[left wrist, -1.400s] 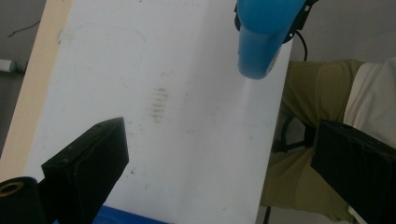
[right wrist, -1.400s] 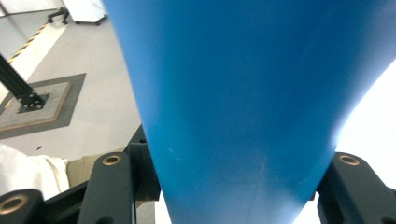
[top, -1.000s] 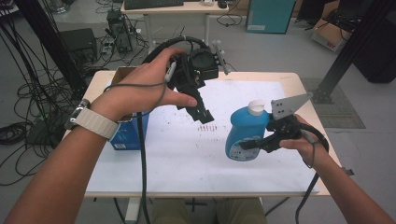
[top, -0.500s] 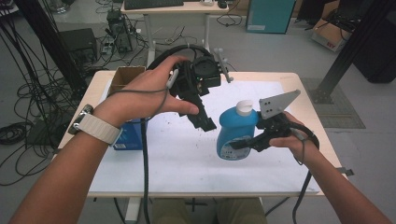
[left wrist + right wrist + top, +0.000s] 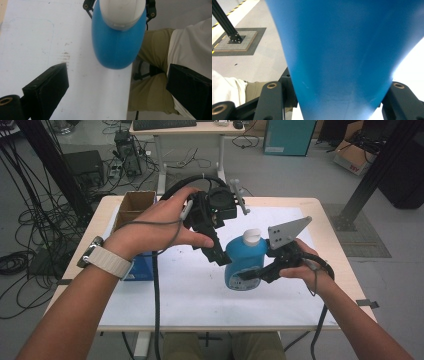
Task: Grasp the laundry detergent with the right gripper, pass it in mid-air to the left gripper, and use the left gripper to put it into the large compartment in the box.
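Observation:
A blue bottle [image 5: 245,262] with a white cap [image 5: 251,237] is held upright just above the white sheet, near the table's middle. My right gripper [image 5: 251,275] is shut on the bottle's lower body, coming in from the right. In the right gripper view the blue bottle [image 5: 342,50] sits squeezed between the two jaws of the right gripper [image 5: 334,100]. My left gripper [image 5: 218,254] hangs tilted down at the bottle's upper left, open. In the left gripper view the left gripper [image 5: 120,75] has its jaws wide apart, and the bottle [image 5: 117,47] and cap [image 5: 122,12] lie beyond them.
An open cardboard box [image 5: 134,205] and a blue box [image 5: 142,267] stand at the table's left side. A white sheet [image 5: 200,290] covers most of the tabletop. Behind the table are a desk [image 5: 190,127], cables on the floor and a black post [image 5: 380,165].
My right gripper has carried the bottle leftward, toward the left gripper. The left gripper has stayed nearly in place, and the bottle's cap now sits close by its jaws.

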The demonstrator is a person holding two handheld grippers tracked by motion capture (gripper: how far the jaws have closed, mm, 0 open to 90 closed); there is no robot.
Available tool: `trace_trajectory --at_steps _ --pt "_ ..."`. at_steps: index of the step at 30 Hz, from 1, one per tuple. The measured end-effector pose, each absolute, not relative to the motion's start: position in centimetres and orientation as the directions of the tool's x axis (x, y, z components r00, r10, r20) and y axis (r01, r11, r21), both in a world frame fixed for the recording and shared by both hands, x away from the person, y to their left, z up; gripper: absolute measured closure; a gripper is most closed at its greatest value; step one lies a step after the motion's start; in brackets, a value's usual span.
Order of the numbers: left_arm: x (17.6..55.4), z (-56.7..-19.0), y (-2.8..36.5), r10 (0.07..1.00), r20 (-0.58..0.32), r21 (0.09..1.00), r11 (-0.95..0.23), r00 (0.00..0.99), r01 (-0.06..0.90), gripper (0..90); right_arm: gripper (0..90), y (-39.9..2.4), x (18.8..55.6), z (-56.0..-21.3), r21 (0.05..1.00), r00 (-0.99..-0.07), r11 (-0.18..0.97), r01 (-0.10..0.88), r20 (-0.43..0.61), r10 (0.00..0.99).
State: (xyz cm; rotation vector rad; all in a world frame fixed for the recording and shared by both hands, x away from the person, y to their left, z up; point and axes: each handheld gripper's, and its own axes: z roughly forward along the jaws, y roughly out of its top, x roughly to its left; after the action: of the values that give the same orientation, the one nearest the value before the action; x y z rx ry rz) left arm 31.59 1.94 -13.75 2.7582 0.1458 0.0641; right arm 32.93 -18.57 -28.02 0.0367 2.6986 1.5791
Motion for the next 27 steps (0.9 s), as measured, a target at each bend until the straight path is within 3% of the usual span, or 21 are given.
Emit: trace_trajectory --at_steps 27 --pt "31.6 -15.1 1.6 0.105 0.006 0.375 -0.922 0.994 0.095 4.9 42.9 -16.7 33.0 -28.8 0.870 -1.000 0.493 0.007 0.010 -0.004"
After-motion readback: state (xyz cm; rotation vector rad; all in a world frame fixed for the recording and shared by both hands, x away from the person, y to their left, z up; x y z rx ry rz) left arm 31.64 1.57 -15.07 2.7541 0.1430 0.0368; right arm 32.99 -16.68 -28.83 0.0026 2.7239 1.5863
